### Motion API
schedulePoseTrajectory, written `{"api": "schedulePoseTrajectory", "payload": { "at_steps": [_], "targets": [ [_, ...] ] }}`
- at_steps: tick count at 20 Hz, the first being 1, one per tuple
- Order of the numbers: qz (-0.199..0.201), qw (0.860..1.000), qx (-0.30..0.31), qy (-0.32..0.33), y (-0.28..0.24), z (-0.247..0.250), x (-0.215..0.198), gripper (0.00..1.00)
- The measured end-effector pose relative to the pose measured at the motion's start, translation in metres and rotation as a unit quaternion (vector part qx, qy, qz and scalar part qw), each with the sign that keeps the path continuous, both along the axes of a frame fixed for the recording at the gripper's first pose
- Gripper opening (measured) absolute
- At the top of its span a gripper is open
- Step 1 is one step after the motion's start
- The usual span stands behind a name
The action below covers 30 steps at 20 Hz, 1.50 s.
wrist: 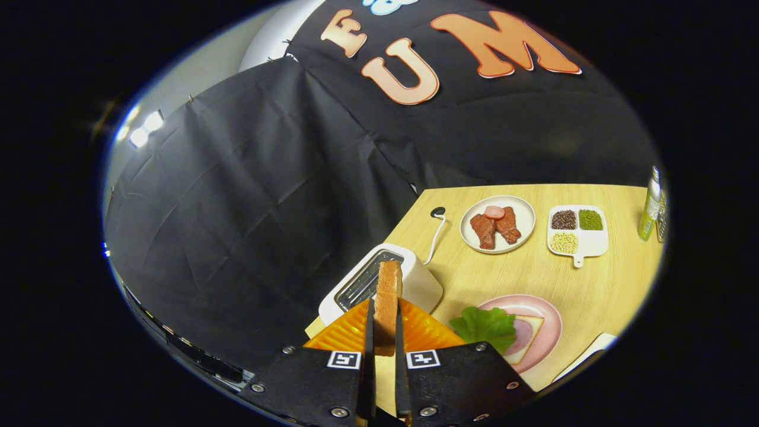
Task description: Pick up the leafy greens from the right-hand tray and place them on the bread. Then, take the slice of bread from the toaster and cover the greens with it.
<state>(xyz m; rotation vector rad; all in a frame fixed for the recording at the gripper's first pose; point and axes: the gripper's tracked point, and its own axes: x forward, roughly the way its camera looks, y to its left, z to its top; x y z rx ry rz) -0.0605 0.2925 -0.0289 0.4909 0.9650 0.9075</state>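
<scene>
My gripper (384, 341) is shut on a slice of toasted bread (388, 296), held upright and edge-on between both fingers, lifted clear above the white toaster (415, 281). The toaster's slots sit just beyond and below the slice. To the right of the fingers a pink plate (548, 314) carries a slice of bread (531, 335) with a round of ham on it. The leafy greens (483, 326) lie across the near left part of that bread.
On the wooden table (593, 284) beyond stand a white plate of meat pieces (498, 224), a white three-part dish of beans (577, 228) and a green bottle (649, 204). The toaster's cord (437, 228) runs back. A white tray edge (587, 356) shows near right.
</scene>
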Motion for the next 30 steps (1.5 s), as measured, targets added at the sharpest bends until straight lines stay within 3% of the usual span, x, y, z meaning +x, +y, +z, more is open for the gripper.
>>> {"api": "schedulePoseTrajectory", "payload": {
  "at_steps": [10, 20, 30],
  "targets": [
    [-0.038, 0.998, 0.016, 0.040, -0.042, -0.049, -0.008, 0.14],
    [-0.044, 0.992, 0.044, 0.109, -0.044, -0.111, -0.014, 0.14],
    [-0.051, 0.994, 0.003, 0.094, -0.060, -0.154, -0.013, 0.14]
  ]
}}
